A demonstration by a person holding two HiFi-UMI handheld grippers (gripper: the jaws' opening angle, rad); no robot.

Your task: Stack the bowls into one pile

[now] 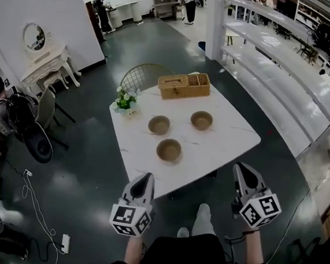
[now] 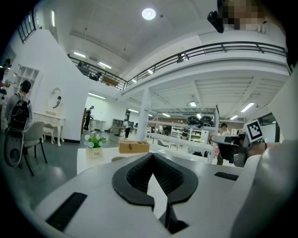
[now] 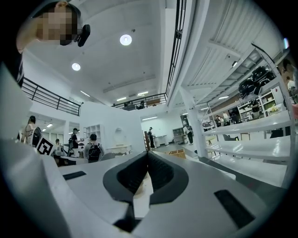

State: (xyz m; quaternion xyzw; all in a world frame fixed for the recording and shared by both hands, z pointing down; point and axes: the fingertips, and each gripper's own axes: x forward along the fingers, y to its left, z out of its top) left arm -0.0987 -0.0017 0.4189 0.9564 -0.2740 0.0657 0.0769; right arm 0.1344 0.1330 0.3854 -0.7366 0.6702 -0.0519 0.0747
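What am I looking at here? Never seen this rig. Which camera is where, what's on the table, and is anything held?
There is no robot arm here: a person holds a two-jaw gripper in each hand. The head view comes from a camera on the person's head, looking down. The left gripper and right gripper show at its bottom, each with a marker cube. The other two pictures come from cameras riding on the grippers, each looking along its own jaws. On the white table three bowls stand apart, not yet stacked: the near bowl, the left bowl and the right bowl. Behind them are a wooden box and a flower pot. Both grippers are shut and hold nothing.
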